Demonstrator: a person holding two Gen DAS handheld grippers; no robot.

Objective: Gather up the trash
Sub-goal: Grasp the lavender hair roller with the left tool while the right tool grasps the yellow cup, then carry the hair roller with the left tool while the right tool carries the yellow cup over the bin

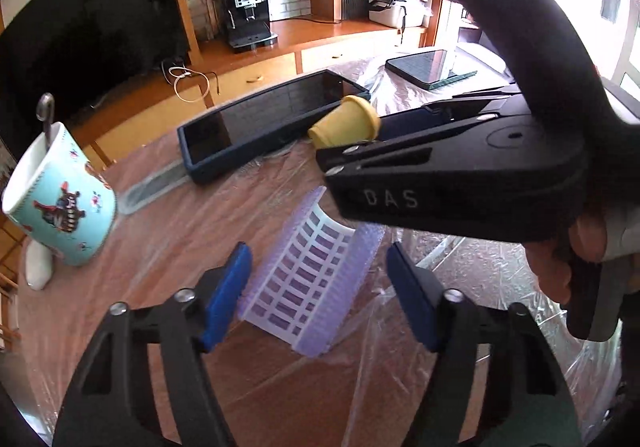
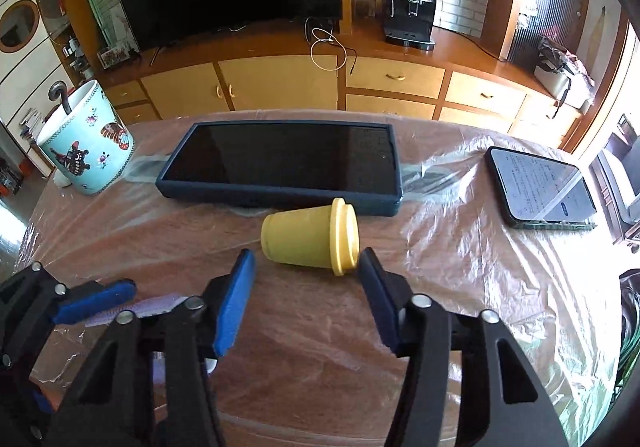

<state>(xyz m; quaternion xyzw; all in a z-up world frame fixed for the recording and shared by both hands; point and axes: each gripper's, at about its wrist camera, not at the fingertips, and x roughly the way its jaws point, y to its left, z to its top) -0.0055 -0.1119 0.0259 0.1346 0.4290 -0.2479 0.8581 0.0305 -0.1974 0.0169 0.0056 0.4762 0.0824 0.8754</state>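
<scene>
1. The left tongs [image 1: 318,297] sit low over the bench [image 1: 168,247], blue pads either side of a lilac hair roller [image 1: 310,279] that lies on the plastic sheet. The left pad looks right up against the roller's bristles and the right pad stands just clear, so they're apart, not clamped
2. The right tongs [image 2: 306,297] hover just in front of a small yellow cup [image 2: 310,235] lying on its side with the lid end pointing right. The pads are spread to about the cup's width, and the right pad tip is just beside the lid, but there's no real squeeze on it
3. Right behind the cup lies a dark tablet [image 2: 280,163] in a blue case, screen up
4. A teal patterned mug [image 2: 90,145] with a spoon in it stands at the far left, and a phone [image 2: 540,187] rests off to the right, screen lit
</scene>
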